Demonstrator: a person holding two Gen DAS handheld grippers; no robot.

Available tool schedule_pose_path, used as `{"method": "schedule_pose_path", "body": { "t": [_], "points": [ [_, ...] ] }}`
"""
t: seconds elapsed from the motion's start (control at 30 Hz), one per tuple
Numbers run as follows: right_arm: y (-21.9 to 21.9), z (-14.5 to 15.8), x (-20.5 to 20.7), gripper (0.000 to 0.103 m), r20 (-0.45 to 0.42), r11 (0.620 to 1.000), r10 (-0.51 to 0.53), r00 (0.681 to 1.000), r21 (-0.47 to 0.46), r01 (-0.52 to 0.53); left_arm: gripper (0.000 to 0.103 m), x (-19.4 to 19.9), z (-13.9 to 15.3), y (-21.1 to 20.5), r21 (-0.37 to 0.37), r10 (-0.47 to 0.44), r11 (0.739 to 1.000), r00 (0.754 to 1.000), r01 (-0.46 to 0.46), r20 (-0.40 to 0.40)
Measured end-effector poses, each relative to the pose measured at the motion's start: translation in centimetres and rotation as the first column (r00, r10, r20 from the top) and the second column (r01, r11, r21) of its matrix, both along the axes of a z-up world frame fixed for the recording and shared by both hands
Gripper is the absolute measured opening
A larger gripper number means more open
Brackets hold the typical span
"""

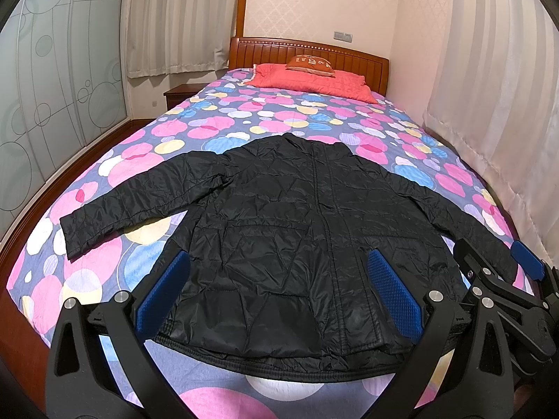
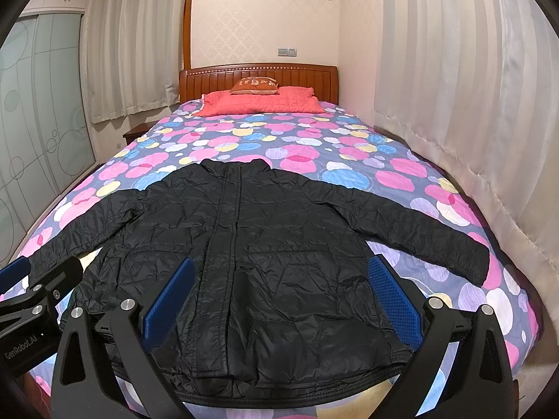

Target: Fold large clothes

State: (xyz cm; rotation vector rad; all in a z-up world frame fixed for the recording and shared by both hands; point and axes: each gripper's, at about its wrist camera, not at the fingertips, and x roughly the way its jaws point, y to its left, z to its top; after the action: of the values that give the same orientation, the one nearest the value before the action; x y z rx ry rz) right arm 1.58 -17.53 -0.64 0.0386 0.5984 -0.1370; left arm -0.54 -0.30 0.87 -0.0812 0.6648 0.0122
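A black quilted jacket (image 1: 297, 237) lies flat and face up on the bed, collar toward the headboard, both sleeves spread out to the sides, hem at the near edge. It also shows in the right wrist view (image 2: 279, 255). My left gripper (image 1: 279, 269) is open and empty, hovering above the jacket's lower half. My right gripper (image 2: 279, 272) is open and empty, also above the lower half. The right gripper shows at the right edge of the left wrist view (image 1: 496, 255), and the left gripper at the left edge of the right wrist view (image 2: 45, 269).
The bed has a floral pink and blue cover (image 1: 216, 129) and a wooden headboard (image 1: 314, 52). A red pillow (image 1: 314, 80) lies at the head. Curtains (image 1: 496, 111) hang close along the right side. A nightstand (image 1: 181, 94) and a glass wardrobe (image 1: 52, 87) stand at the left.
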Motion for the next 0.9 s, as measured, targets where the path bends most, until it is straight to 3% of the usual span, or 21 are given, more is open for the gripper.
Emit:
{"method": "schedule_pose_path", "body": {
  "t": [0.9],
  "points": [
    [-0.11,-0.02,-0.12,0.098,-0.002,1.0,0.002,1.0,-0.004,-0.002,0.101,-0.16,-0.36,0.29,-0.004,0.002,1.0,1.0,-0.002,-0.004]
  ]
}}
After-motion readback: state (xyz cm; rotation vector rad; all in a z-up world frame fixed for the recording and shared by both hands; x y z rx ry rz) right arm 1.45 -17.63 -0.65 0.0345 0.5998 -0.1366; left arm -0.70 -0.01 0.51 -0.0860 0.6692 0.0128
